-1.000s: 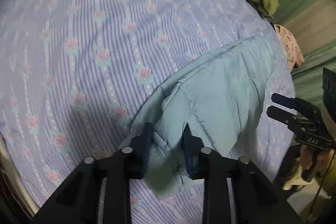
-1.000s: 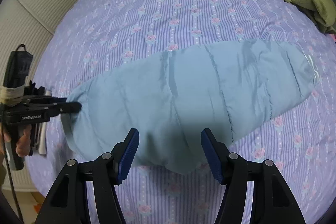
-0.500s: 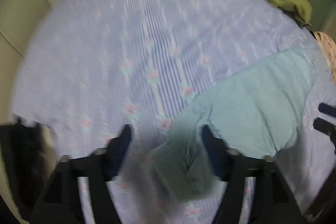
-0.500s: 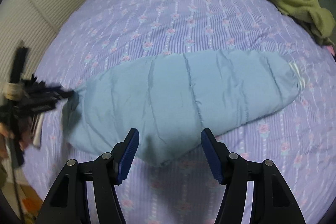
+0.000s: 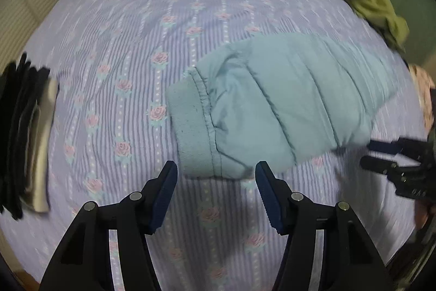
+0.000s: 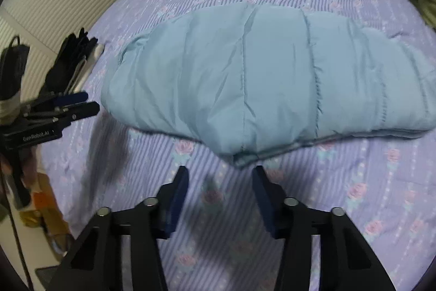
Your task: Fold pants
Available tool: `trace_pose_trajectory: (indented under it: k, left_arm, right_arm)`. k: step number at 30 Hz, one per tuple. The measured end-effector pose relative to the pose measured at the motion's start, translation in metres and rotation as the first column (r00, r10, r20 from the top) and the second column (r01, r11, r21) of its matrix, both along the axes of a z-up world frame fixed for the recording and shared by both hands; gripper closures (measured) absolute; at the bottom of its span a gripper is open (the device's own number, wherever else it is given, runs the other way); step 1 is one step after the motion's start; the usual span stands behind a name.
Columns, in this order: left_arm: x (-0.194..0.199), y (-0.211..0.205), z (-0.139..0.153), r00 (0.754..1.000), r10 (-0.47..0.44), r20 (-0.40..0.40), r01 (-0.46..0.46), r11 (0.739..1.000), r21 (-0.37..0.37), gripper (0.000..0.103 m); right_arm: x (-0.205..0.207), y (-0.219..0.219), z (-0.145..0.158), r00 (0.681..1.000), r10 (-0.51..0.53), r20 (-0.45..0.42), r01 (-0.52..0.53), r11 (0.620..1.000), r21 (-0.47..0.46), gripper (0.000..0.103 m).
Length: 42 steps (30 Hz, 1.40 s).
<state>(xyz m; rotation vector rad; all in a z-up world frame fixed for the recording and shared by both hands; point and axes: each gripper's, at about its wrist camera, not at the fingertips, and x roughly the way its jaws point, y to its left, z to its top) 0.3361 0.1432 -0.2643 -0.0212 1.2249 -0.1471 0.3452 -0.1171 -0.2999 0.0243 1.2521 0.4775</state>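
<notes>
We hold the left gripper (image 5: 215, 171) spread wide above the bedspread (image 5: 114, 51), its blue-padded fingers (image 5: 165, 184) gripping nothing and touching nothing. Just past its tips lies the waistband end of the light blue quilted pants (image 5: 286, 100), which rest flat on the striped, rose-printed cover, doubled lengthwise into one long padded strip.

Our right gripper (image 6: 220, 176) is likewise parted and empty, poised just short of the pants' (image 6: 259, 78) near folded edge, where the layers stack one over the other. Whether its fingertips brush the cover we cannot tell.

Each tool shows in the other's view: the right one (image 5: 381, 154) near the pants' far end, the left one (image 6: 79, 105) beside the waistband end.

A stack of dark folded clothes (image 5: 24, 138) sits at the bed's left edge, and an olive-green garment (image 5: 368, 4) lies crumpled at the far right corner.
</notes>
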Motion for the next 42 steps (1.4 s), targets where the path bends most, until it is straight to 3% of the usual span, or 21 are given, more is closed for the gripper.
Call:
trace_pose_trajectory:
  k: [4,7,13,17,22,26,29,34,39,42]
  left_arm:
    - [0.012,-0.001,-0.005,0.998,0.054,-0.021,-0.055,0.998,-0.040,0.046]
    - [0.021,-0.006,-0.013,0.998,0.051,-0.040,-0.053,0.998,-0.045,0.046]
    - [0.023,-0.022,-0.034,0.997,-0.012,-0.082,0.015,0.999,0.029,0.046]
    - [0.031,-0.020,-0.043,0.994,0.004,-0.109,0.000,0.999,0.045,0.043]
    - [0.040,-0.022,-0.050,0.991,-0.006,-0.133,0.017,0.996,0.087,0.038]
    - [0.047,-0.026,-0.052,0.991,0.003,-0.132,0.015,0.991,0.132,0.039]
    - [0.044,-0.023,-0.055,0.991,-0.011,-0.134,0.033,0.985,0.169,0.039]
    - [0.045,-0.021,-0.063,0.987,0.019,-0.158,0.008,0.986,0.169,0.038]
    - [0.035,-0.018,-0.068,0.986,0.045,-0.158,-0.018,0.985,0.173,0.037]
    - [0.030,-0.019,-0.052,0.989,0.034,-0.143,-0.004,0.980,0.199,0.037]
  right_arm:
    - [0.014,0.000,-0.010,0.999,-0.016,-0.039,0.019,0.997,0.077,0.059]
    - [0.018,0.006,-0.023,0.997,-0.026,-0.070,0.031,0.997,0.072,0.061]
    - [0.017,0.006,-0.005,0.999,-0.049,0.002,0.048,0.995,0.089,0.064]
    - [0.022,0.003,-0.008,0.996,-0.082,-0.023,0.085,0.990,0.111,0.064]
    - [0.031,-0.003,-0.019,0.987,-0.124,-0.101,0.136,0.982,0.130,0.085]
    - [0.020,0.008,-0.011,0.988,-0.115,-0.104,0.127,0.985,0.113,0.089]
    - [0.013,0.015,-0.015,0.989,-0.107,-0.107,0.116,0.990,0.083,0.090]
    - [0.018,0.013,-0.043,0.981,-0.134,-0.142,0.137,0.990,0.013,0.090]
    - [0.017,0.021,-0.038,0.989,-0.101,-0.109,0.097,0.994,-0.046,0.089]
    - [0.013,0.021,-0.028,0.992,-0.082,-0.095,0.075,0.995,-0.067,0.076]
